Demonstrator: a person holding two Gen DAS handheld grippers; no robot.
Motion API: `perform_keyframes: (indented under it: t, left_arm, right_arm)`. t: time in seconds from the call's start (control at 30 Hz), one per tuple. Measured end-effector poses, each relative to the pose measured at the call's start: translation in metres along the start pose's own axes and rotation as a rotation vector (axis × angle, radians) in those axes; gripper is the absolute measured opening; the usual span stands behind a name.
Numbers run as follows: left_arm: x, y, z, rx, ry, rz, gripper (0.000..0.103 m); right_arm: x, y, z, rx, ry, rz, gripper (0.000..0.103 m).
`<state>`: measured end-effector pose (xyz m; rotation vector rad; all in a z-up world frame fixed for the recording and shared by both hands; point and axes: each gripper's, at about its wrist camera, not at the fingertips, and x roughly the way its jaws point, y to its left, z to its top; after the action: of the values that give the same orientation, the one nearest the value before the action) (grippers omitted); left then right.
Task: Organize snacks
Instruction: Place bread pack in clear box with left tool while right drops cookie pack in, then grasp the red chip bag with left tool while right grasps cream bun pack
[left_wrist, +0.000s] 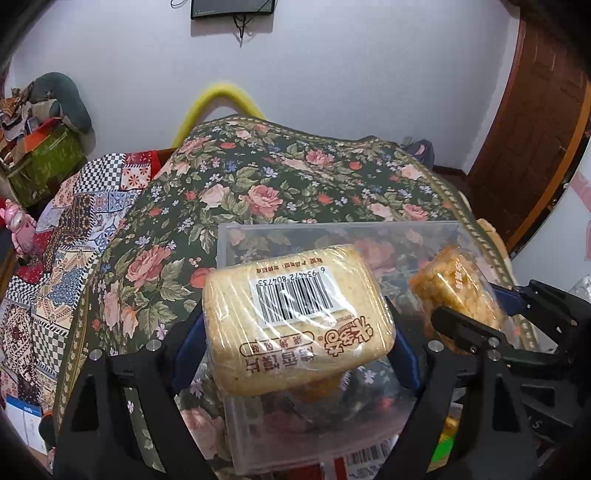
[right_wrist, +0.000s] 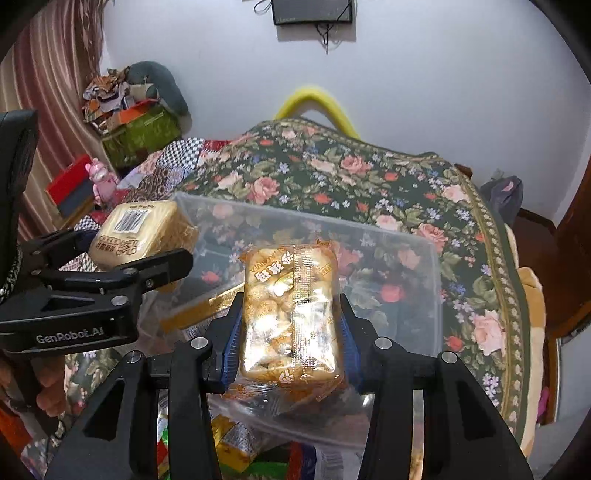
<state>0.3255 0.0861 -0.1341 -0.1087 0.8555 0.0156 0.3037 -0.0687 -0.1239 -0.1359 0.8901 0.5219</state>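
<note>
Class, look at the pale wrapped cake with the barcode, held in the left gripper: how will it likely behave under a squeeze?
The pale wrapped cake looks soft and spongy, so the left gripper pressing its sides would probably dent it. Its glossy film wrap seems smooth, so it may slip. It appears light for its bulk.

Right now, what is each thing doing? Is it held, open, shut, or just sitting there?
Left gripper: shut on the bread.
Bread: wrapped, held up over the box.
Right gripper: shut on the puffed snack.
Puffed snack: sealed, held up over the box.
Box: clear, lid off, sitting on the cloth.
Cloth: spread out under the box.
</note>
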Motion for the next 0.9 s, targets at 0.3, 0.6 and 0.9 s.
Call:
perform_keyframes:
  t: [0.3, 0.6, 0.9]
  left_arm:
    - [-0.005, -0.003, 0.0, 0.023, -0.016, -0.011, 0.087]
    - [-0.043, -0.006, -0.004, 0.03, -0.06, -0.028, 0.087]
    - [-0.084, -0.016, -0.038, 0.067, -0.067, -0.049, 0.091]
  right_arm:
    - [0.001, 0.002, -0.002, -0.002, 0.014, 0.034, 0.05]
    - [-0.039, -0.001, -0.002, -0.021, -0.07, 0.016, 0.054]
    - [-0.094, -0.02, -0.031, -0.025, -0.142, -0.041, 0.06]
